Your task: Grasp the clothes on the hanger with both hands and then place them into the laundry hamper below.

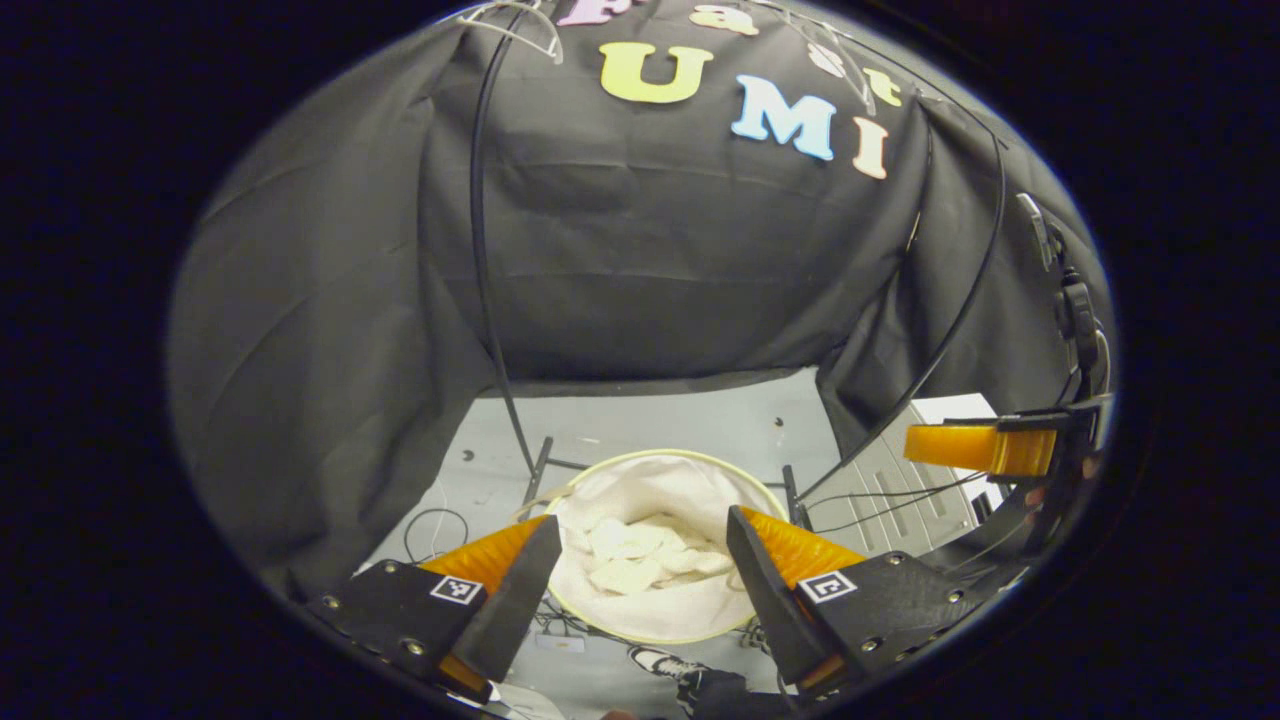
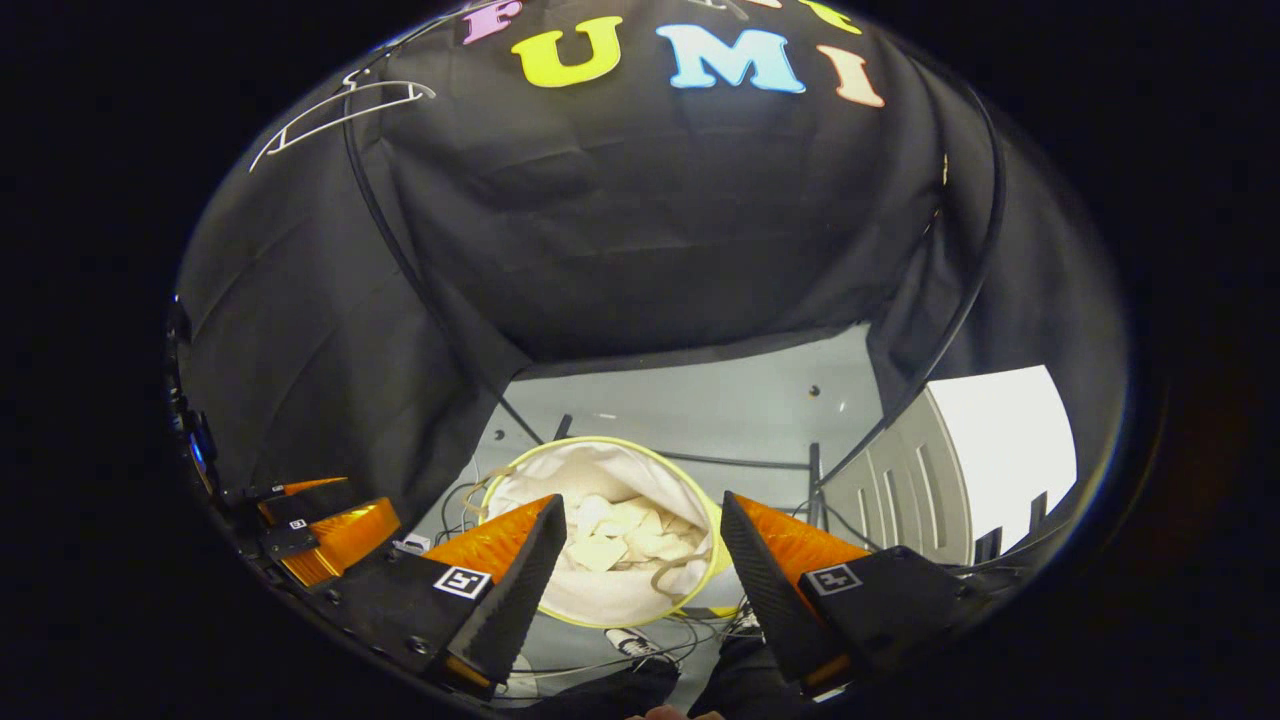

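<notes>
Left gripper [image 1: 640,560]: fingers spread wide, nothing between them. It hangs above the laundry hamper [image 1: 600,470], looking down into it. Right gripper [image 2: 635,545]: also wide, also empty, poised over the same hamper [image 2: 520,465] from a slightly different side. In the left gripper view the right gripper shows at the right edge; in the right gripper view the left gripper sits low at the left edge. The two are apart and not touching.

Between each pair of fingers, down in the hamper: pale clothes [image 1: 645,560], crumpled in a heap on the white liner. Same heap in the right gripper view [image 2: 625,535]. The hamper stands on a grey floor [image 1: 680,420], inside the feet of a thin black rack [image 1: 478,250] whose poles arch up the dark booth wall.

Up high, a clear hanger [image 1: 520,28] hangs near the top of the rack and carries no garment; it shows again top left in the right gripper view [image 2: 340,110]. A shoe [image 1: 655,660] is at the bottom edge, beside loose cables.

Judgement: drop step looks done, with cloth in the hamper, hanger bare, both grippers released. Next would be to lift both clear of the rim without snagging cloth. Whether another garment waits elsewhere on the rack I cannot tell.
</notes>
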The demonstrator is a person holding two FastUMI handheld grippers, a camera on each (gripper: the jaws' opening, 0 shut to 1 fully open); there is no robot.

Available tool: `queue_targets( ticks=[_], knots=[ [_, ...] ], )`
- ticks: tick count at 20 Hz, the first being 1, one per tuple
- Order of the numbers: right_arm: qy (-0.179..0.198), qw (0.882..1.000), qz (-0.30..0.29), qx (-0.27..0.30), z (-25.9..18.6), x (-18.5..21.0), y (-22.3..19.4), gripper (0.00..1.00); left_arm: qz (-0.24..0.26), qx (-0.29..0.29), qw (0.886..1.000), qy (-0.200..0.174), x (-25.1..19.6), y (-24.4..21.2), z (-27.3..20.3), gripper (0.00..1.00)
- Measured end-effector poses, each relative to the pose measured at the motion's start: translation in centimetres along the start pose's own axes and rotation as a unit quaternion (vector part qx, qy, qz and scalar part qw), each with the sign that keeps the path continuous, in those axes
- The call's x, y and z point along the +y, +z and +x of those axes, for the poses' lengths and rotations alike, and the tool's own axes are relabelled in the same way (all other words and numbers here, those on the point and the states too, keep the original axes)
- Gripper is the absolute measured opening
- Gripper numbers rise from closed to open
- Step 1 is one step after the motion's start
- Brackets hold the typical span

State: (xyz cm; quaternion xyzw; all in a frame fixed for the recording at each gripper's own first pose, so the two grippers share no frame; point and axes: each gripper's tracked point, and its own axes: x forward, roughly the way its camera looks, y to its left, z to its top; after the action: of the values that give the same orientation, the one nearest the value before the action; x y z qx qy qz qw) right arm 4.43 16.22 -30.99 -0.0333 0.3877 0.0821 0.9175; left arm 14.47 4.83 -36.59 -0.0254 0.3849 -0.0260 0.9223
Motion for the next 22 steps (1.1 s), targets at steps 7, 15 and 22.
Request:
queue_targets(
  ticks=[7, 15, 22],
  knots=[
    [-0.042, 0.991, 0.004, -0.127, -7.1, -6.1, 7.4, 0.98, 0.013, -0.077, 0.996, 0.03, -4.2, 8.6, -8.2, 0.98],
    [-0.068, 0.955, -0.034, -0.288, -16.2, -13.4, 15.4, 0.98, 0.012, -0.243, 0.967, 0.068, -15.1, 22.7, -20.3, 0.97],
    [-0.046, 0.926, -0.044, -0.372, -23.0, -17.9, 18.2, 0.93, 0.006, -0.32, 0.944, 0.08, -22.2, 25.8, -27.2, 0.99]
  ],
)
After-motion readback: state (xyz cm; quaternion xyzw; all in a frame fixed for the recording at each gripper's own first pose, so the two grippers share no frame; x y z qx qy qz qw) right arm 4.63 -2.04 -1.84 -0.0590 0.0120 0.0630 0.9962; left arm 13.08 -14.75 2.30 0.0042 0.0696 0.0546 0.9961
